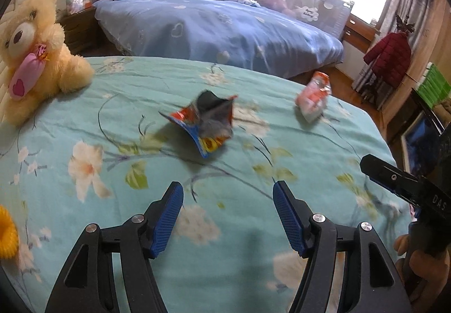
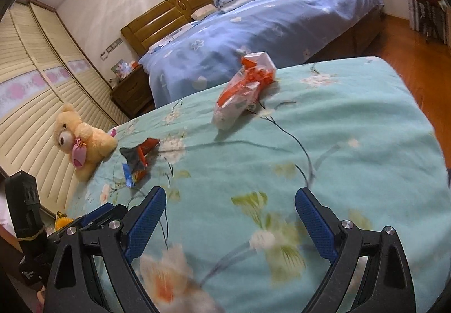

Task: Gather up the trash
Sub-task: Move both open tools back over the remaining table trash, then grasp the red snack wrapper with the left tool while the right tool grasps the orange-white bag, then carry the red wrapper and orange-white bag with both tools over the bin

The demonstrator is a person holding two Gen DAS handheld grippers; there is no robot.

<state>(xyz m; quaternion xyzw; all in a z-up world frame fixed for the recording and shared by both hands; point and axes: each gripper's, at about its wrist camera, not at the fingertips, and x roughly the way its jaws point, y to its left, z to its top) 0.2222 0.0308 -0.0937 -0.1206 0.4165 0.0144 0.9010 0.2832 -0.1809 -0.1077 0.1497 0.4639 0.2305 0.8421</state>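
We see the teal floral bed (image 1: 70, 127) carrying a teddy bear (image 1: 36, 50), an orange-white wrapper (image 2: 243, 87) and a crumpled snack bag (image 1: 207, 122); our left gripper (image 1: 228, 197) and right gripper (image 2: 229, 204) hover, fingers wide, empty.

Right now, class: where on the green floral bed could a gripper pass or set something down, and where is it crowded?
Free: the sheet between the open left gripper and the blue-orange wrapper; also the stretch between that wrapper and the orange-white packet. Crowded: the left edge by the teddy bear.
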